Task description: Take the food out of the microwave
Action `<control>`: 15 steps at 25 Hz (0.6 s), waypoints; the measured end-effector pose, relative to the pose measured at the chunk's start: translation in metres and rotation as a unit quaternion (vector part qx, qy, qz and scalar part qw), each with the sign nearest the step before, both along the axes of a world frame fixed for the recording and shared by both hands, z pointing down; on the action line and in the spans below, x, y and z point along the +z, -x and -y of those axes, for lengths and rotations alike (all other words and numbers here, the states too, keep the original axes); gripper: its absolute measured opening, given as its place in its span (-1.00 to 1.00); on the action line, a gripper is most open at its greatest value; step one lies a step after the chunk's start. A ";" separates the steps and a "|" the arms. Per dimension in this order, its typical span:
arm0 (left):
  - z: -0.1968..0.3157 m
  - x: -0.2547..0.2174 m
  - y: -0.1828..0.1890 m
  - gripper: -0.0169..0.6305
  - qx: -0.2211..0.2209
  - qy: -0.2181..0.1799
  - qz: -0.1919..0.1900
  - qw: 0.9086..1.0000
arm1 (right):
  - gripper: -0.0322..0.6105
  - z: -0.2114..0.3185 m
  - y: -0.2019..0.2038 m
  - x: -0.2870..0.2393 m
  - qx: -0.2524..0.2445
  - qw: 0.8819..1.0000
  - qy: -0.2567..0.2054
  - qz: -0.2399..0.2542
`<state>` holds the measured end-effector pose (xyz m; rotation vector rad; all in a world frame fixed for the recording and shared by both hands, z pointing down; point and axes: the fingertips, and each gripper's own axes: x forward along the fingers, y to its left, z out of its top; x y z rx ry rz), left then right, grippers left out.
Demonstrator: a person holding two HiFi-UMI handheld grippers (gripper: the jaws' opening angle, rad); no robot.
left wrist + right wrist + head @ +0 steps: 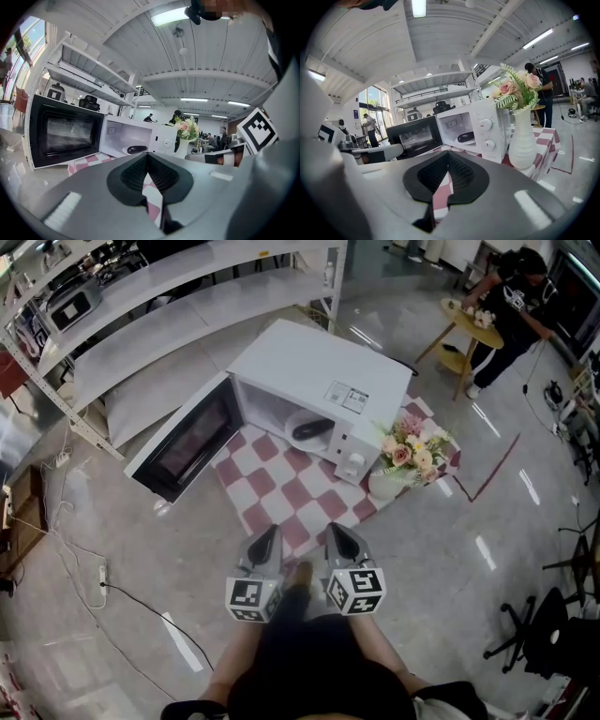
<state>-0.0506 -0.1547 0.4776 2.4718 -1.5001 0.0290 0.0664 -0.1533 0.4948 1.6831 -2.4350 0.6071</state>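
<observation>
Plainly open: white boxy microwave (pixel 309 367) at 12 o'clock, dark oval food (pixel 312 429) inside.
Left claw (pixel 267 535) and right claw (pixel 342 532) clenched, empty; top label (pixel 347 397) unreadable.

Illumination is bright and even in all three views. Primary source: ceiling strip lights (pixel 171 15), supplemented by daylight from windows (pixel 26 35) at the left edge of the left gripper view. The polished floor (pixel 487 549) returns elongated glare streaks in the head view. Shadows are soft and short — the microwave (pixel 309 395) cavity remains legible. All views show strong fisheye bending toward the edges; both gripper views are bounded by a dark circular vignette. The near surfaces of the left gripper (pixel 147 155) and right gripper (pixel 448 154) render slightly soft — the background stays sharp.
</observation>
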 end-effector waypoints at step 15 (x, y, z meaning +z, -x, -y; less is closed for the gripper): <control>0.054 0.006 -0.005 -0.92 0.000 0.013 -0.007 1.000 | -0.90 0.050 -0.007 0.002 -0.007 1.000 0.004 -0.010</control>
